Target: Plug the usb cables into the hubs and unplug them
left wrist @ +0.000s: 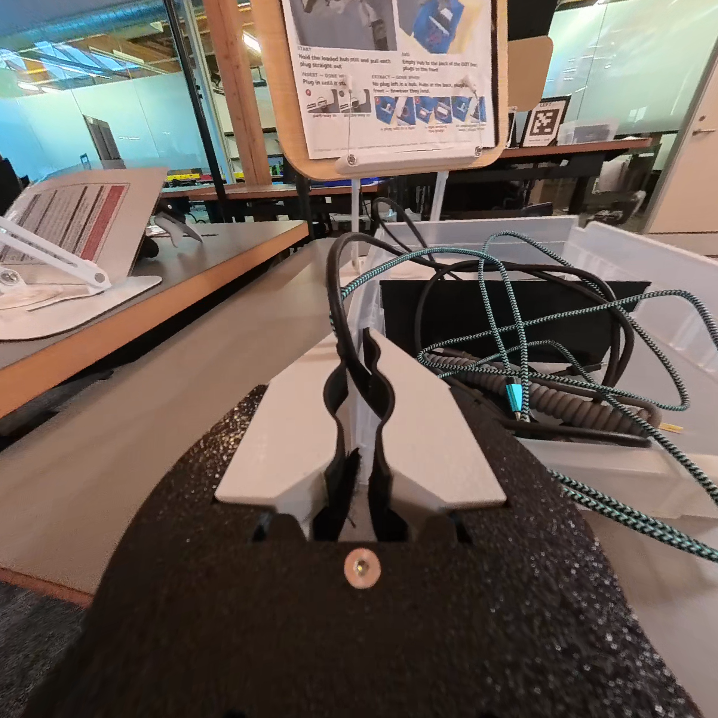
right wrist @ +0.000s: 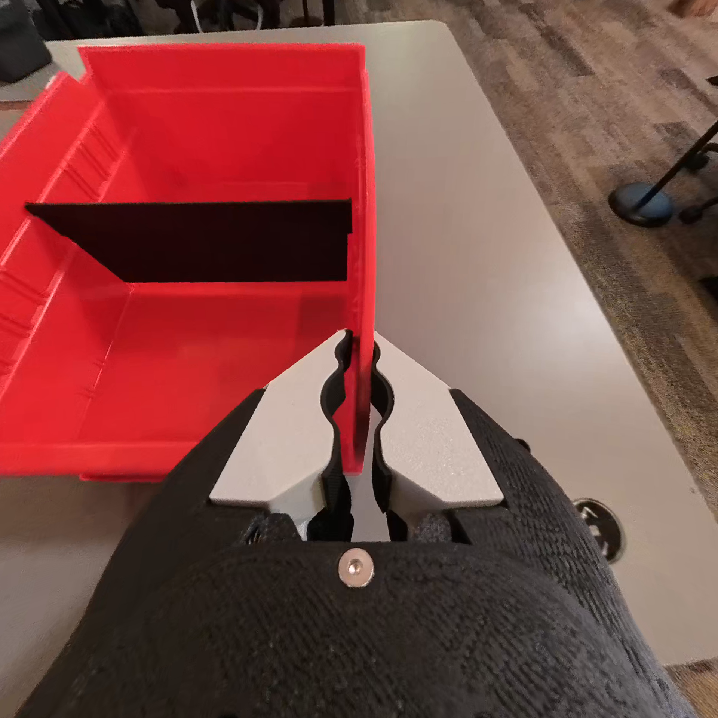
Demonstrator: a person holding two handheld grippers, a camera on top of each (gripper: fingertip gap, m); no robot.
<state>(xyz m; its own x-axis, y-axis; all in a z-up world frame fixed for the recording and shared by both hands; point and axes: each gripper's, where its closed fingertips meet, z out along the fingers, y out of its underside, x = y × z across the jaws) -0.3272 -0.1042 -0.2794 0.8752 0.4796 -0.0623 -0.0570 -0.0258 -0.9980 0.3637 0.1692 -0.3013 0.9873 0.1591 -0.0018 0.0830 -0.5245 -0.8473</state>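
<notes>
In the left wrist view my left gripper (left wrist: 355,342) is shut on the left wall of a clear plastic bin (left wrist: 621,248). A black cable (left wrist: 334,279) loops over that wall and runs down between the fingers. The bin holds a tangle: a teal braided cable (left wrist: 501,279) with a teal plug (left wrist: 514,396), a grey coiled cable (left wrist: 563,400) and more black cables, in front of a black divider (left wrist: 544,311). In the right wrist view my right gripper (right wrist: 361,338) is shut on the right wall of an empty red bin (right wrist: 233,116) with a black divider (right wrist: 213,241). I see no hub.
Both bins stand on a grey table (right wrist: 485,272); its right edge drops to the carpet floor (right wrist: 621,116), where a stand base (right wrist: 641,204) sits. A wooden board with an instruction sheet (left wrist: 392,77) stands behind the clear bin. Another sheet stand (left wrist: 77,225) is on the left table. Across from one pair of fingers to the other is roughly 75 cm.
</notes>
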